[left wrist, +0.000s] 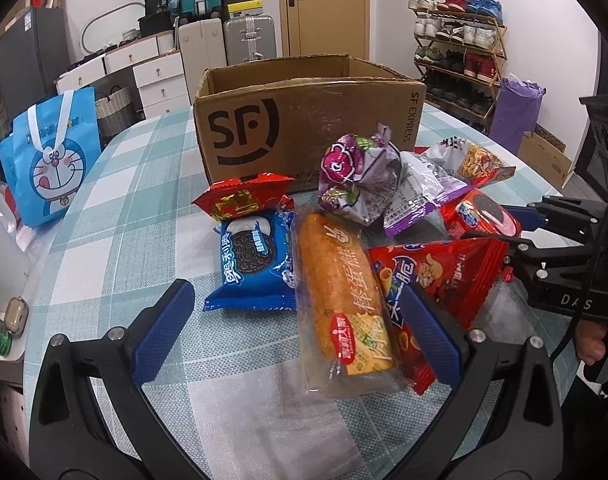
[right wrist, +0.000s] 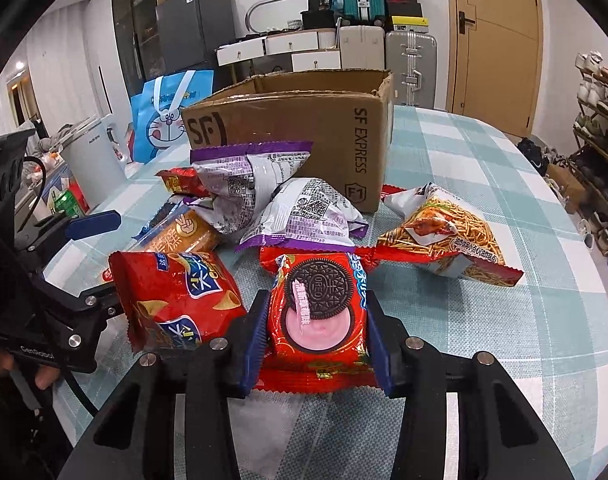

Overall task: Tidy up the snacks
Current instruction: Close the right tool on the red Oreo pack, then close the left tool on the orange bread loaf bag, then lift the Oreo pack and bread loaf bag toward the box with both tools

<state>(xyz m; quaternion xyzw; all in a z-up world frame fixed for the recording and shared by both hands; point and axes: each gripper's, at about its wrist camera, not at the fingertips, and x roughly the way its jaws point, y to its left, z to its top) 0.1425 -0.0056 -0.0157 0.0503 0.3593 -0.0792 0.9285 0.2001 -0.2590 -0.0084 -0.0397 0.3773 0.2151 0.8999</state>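
A checked tablecloth point(left wrist: 143, 184) covers the table, and on it stands an open cardboard box point(left wrist: 304, 120) printed "SF" on one face and "SF EXPRESS" on the next; its inside is hidden from both cameras. Beside the table, a blue Doraemon bag point(left wrist: 51, 160) stands upright.

The snacks lie in a loose heap just in front of the box. Largest is a clear-wrapped cake bar point(left wrist: 340, 300) with Chinese lettering, lying between the wide-spread jaws of the left gripper point(left wrist: 299, 328), which clamp nothing. Touching its sides are a blue Oreo pack point(left wrist: 255, 260) and a red corn-cone chip bag point(left wrist: 444, 280). Behind them sit two crumpled purple packets point(right wrist: 263, 184), their backs showing QR codes and print too fine to read, and a fried-noodle snack bag point(right wrist: 444, 236).

The right gripper point(right wrist: 316, 332) is clenched on a red strawberry Oreo pack point(right wrist: 320, 312), its blue pads point(right wrist: 255, 340) squeezing both sides, the pack's far end overlapping a purple packet.
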